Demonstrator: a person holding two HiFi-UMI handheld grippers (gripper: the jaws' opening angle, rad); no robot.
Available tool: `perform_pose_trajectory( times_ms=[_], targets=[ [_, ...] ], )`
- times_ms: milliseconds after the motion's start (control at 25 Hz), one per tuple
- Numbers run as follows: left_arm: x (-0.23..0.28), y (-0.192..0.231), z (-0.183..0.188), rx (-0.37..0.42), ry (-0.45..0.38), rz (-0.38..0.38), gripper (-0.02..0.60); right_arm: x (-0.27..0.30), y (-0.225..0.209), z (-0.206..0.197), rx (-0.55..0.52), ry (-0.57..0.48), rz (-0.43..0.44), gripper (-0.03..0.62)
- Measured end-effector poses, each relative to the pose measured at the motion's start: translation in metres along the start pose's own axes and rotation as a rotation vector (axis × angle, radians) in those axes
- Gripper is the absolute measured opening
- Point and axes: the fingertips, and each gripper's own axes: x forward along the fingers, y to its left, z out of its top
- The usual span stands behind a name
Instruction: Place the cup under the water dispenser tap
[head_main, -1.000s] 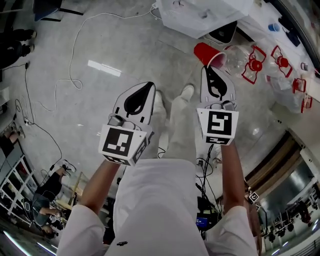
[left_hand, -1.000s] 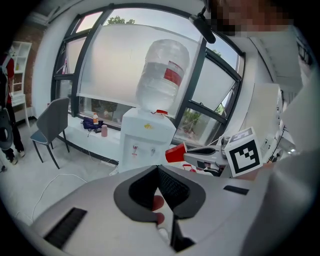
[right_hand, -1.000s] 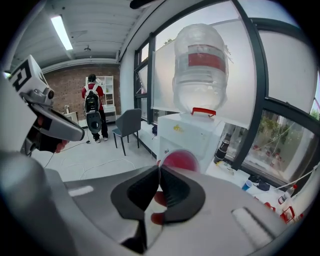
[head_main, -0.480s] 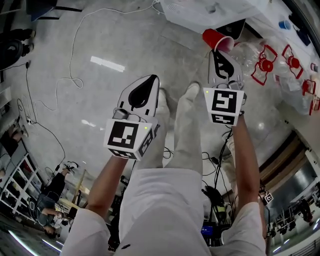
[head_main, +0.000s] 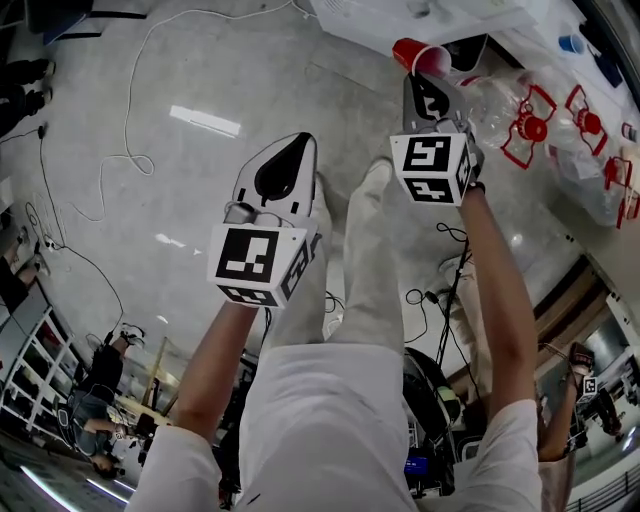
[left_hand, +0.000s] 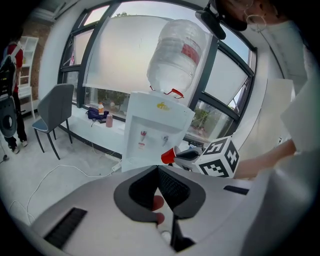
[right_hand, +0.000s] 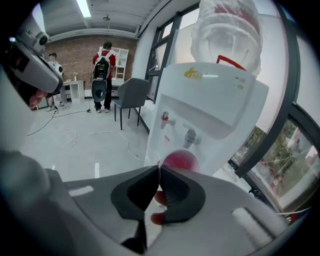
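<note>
Far left first: the left gripper is held out over the floor, jaws pressed together, nothing in them. It's well apart from the action and doesn't look needed for this one.

In the middle, the dispenser is seen standing by the window with the big bottle on top. Two taps are set in its front recess, a red tap on the left and a grey tap to its right.

Over on the right, the cup is carried in the air by the right gripper. The jaws are nearly closed, with the cup's thin wall pinched between them at the rim, so one jaw looks to be inside the mouth and one outside. The cup is tipped over on its side rather than upright. From the left gripper view it's near the front of the dispenser, lower than the taps and not yet under either. Which tap is meant can't be told.

Handling-wise, probably a light, thin plastic party cup: bendy, a bit slick, easily crushed if squeezed hard. The rolled rim is likely the stiffest bit, so the grip there seems sensible. It'll need to be levelled upright before it's set down, and being that light it could get knocked over when it's let go.
</note>
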Motion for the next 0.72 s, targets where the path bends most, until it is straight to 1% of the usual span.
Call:
perform_pose_trajectory(
  times_ms=[320,560,720],
  targets=[
    [0.023,0.012,-0.015,0.001,0.007,0.002,0.006,0.04,-0.003,-0.022,-0.075,0.067,0.018,0.021],
    [0.039,0.017,-0.025,-0.042,0.031,-0.005,0.006,0.071,-0.004,-0.038,-0.163,0.139,0.031,0.021],
    [0.048,0.02,-0.028,-0.031,0.037,-0.007,0.006,0.09,-0.003,-0.045,-0.217,0.184,0.044,0.021]
  ],
)
